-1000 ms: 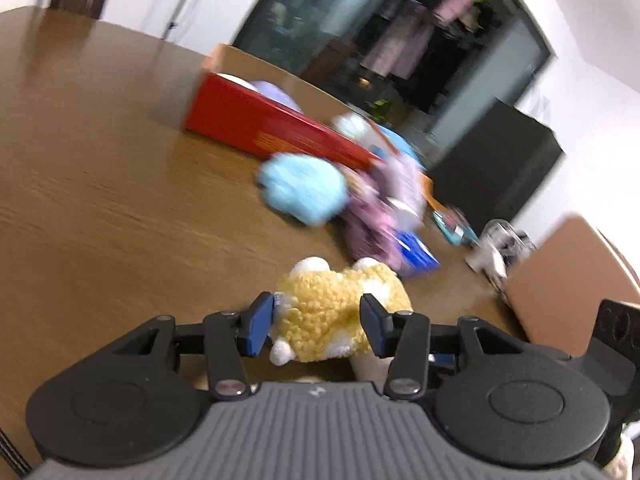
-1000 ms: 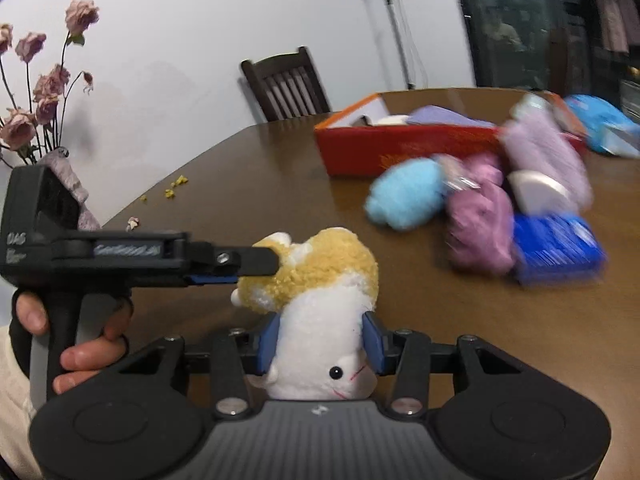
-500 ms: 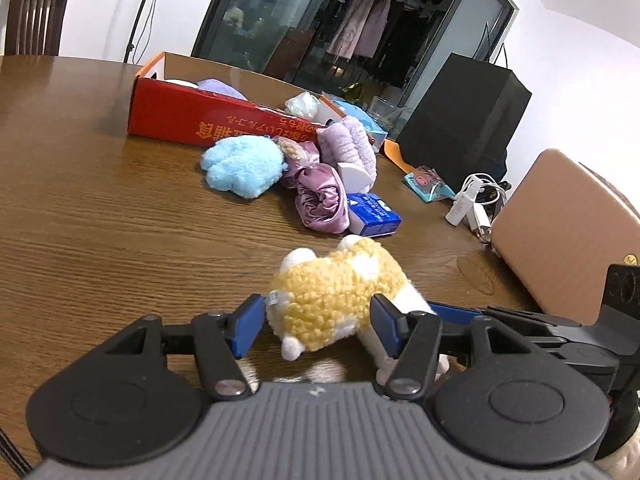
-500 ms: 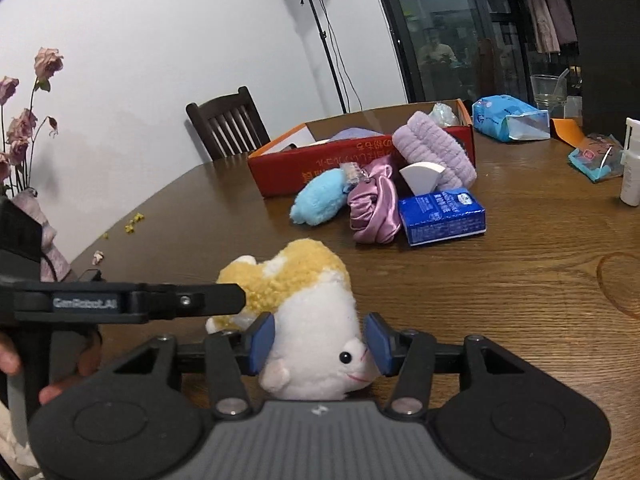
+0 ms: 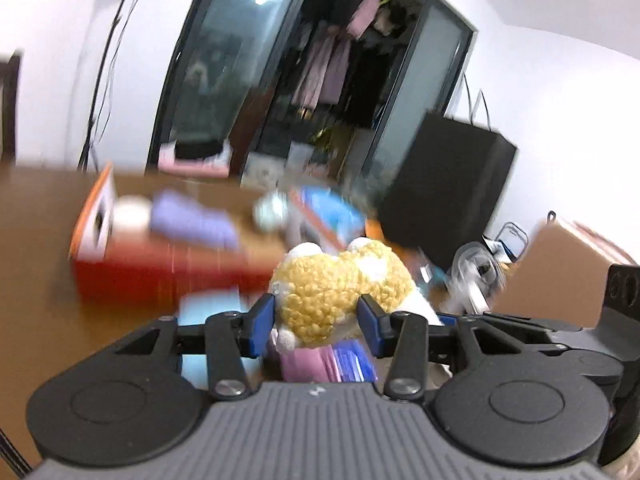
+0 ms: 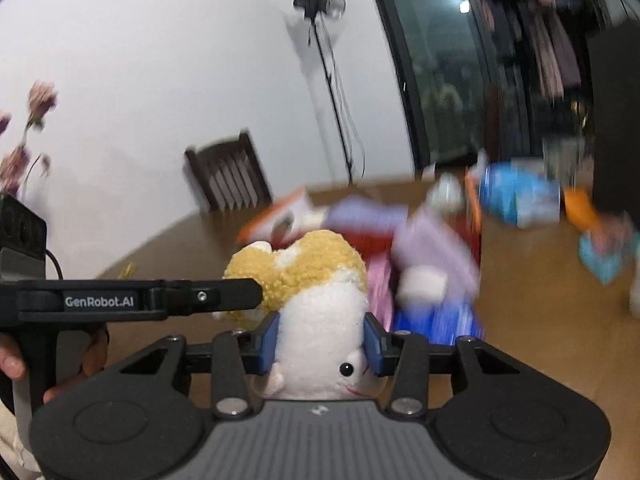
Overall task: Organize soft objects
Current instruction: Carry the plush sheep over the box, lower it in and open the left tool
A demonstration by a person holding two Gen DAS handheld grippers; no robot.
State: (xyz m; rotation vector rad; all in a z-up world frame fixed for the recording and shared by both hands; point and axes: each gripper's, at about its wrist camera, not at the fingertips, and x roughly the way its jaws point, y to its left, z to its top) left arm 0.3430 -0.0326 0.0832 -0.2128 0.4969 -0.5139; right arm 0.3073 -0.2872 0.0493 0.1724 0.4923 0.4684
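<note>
Your left gripper (image 5: 316, 322) is closed on the yellow, woolly end of the plush toy (image 5: 340, 292), its blue pads pressing in on either side; your right gripper (image 6: 320, 344) is clamped on the same toy's white body (image 6: 320, 320), close to the face with its small black eye; so you hold the plush toy between both grippers, raised above the bench (image 6: 540, 280). In the right wrist view the left gripper's finger reaches in from the left and meets the toy's yellow part, and your hand (image 6: 24, 364) shows on its handle. Beyond the toy sits the red box (image 5: 160, 276), open at the top, with a lavender soft item (image 5: 192, 220) lying inside it; the motion blur hides finer detail. In front of the box lie a pink satin cloth (image 6: 378, 280), a lilac fuzzy band (image 6: 432, 248) and a blue packet (image 6: 436, 320), close together; a blue bag (image 6: 520, 196) rests further right on the bench. A dark chair (image 6: 228, 176) stands by the white wall behind.
</note>
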